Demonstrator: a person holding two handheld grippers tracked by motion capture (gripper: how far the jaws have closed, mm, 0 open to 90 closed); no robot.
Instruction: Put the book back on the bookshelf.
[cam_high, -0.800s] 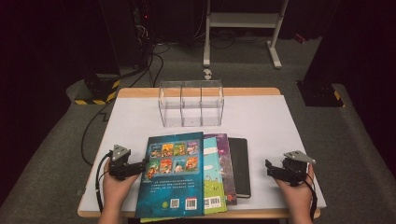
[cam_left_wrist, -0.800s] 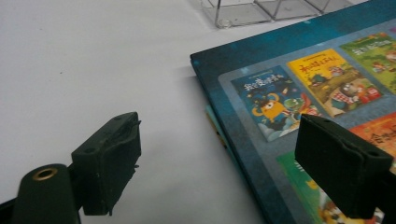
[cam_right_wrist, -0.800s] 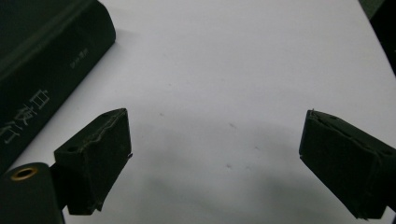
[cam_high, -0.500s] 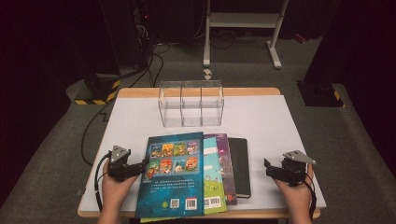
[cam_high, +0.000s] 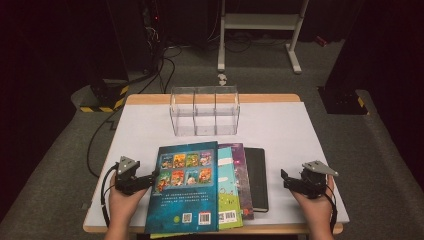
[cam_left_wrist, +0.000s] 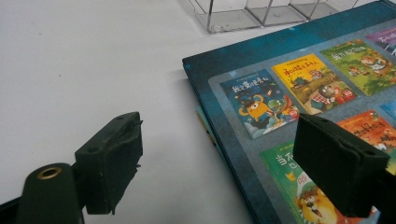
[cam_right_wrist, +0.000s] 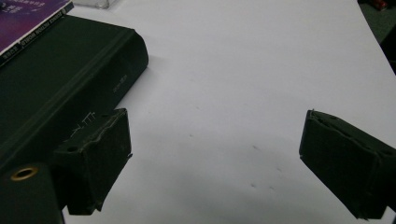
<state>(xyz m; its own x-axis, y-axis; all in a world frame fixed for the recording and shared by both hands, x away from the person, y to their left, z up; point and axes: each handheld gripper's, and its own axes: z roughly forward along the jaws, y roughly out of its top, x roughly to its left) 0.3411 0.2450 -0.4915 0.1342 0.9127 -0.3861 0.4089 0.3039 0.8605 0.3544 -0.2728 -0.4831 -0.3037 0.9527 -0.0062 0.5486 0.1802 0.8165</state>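
Several books lie overlapped at the table's front middle. A teal picture book (cam_high: 185, 187) is on top, with a cyan book (cam_high: 230, 192), a purple book (cam_high: 242, 165) and a black notebook (cam_high: 257, 177) fanned out to its right. My left gripper (cam_high: 151, 178) rests at the teal book's left edge. In the left gripper view my left gripper (cam_left_wrist: 224, 163) is open, and the edge of the teal book (cam_left_wrist: 280, 93) lies between its jaws. My right gripper (cam_high: 285, 179) is open on bare table (cam_right_wrist: 215, 158), just right of the black notebook (cam_right_wrist: 56, 88).
A clear three-compartment organiser (cam_high: 205, 110) stands at the back middle of the white table cover (cam_high: 300, 130). The table's front edge runs just below the books. Cables and a metal stand are on the floor behind.
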